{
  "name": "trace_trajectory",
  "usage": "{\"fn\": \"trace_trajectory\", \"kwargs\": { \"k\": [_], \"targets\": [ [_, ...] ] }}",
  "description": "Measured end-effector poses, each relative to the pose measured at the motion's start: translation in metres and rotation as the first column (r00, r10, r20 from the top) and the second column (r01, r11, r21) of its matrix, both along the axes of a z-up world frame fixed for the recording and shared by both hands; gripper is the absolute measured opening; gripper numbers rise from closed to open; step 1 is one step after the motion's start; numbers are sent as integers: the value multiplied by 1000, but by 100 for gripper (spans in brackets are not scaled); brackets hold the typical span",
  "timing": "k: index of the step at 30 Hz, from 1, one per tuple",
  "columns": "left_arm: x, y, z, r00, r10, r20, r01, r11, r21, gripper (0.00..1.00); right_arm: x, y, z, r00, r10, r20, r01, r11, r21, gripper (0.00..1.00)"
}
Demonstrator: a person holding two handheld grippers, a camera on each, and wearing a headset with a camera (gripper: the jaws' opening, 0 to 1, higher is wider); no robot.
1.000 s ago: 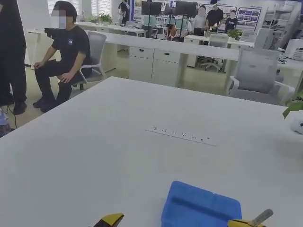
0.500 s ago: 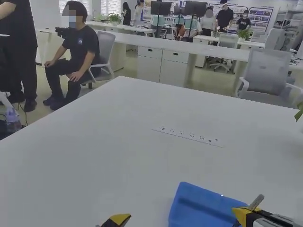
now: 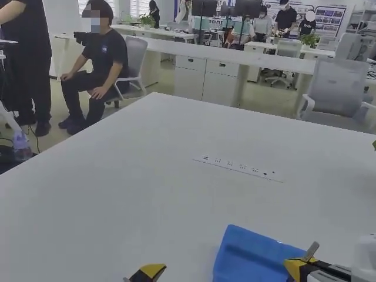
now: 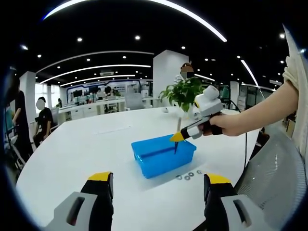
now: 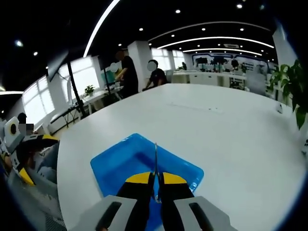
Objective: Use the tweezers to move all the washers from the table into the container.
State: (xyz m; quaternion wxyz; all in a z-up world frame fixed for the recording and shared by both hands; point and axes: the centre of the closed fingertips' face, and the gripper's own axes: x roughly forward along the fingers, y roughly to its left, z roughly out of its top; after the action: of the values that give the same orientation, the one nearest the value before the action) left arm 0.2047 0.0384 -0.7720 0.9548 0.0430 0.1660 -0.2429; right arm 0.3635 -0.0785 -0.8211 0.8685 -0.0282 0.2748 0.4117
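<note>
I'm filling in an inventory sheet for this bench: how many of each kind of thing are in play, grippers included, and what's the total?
blue container: 1
washers: 4, lying beside the blue container
tweezers: 1
grippers: 2, the left gripper open, the right gripper shut on the tweezers
total: 8

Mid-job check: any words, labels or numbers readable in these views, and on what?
No text can be read.
Wall posters: too blurred to read.
Row of small marks on the table: too small to read.
Blue container: no label shows.
</note>
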Motion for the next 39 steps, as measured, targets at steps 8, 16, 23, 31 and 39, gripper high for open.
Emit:
{"fn": "trace_trajectory", "kwargs": {
  "k": [8, 16, 23, 31, 39],
  "targets": [
    [0, -1, -1, 1000, -3, -5, 3, 1000, 3, 78, 1, -2, -2, 1000, -5, 1, 5, 1000, 1, 3],
    [0, -1, -3, 1000, -5, -11, 5, 1000, 4, 78, 1, -2, -2, 1000, 5, 13, -5, 1000, 0, 4],
    [-1, -2, -3, 1000, -9, -14, 9, 1000, 5, 78, -5, -3, 10, 999, 12, 42, -12, 1000, 11, 4],
    [-1, -3, -3, 1000, -15, -15, 15, 1000, 5, 78, -16, -1, 47, 996, 16, 92, -24, 996, 88, 4],
    [-1, -1, -1, 1000, -7, -9, 7, 1000, 0, 78, -38, 5, 72, 995, 25, 94, -40, 986, 159, 4]
  ]
}}
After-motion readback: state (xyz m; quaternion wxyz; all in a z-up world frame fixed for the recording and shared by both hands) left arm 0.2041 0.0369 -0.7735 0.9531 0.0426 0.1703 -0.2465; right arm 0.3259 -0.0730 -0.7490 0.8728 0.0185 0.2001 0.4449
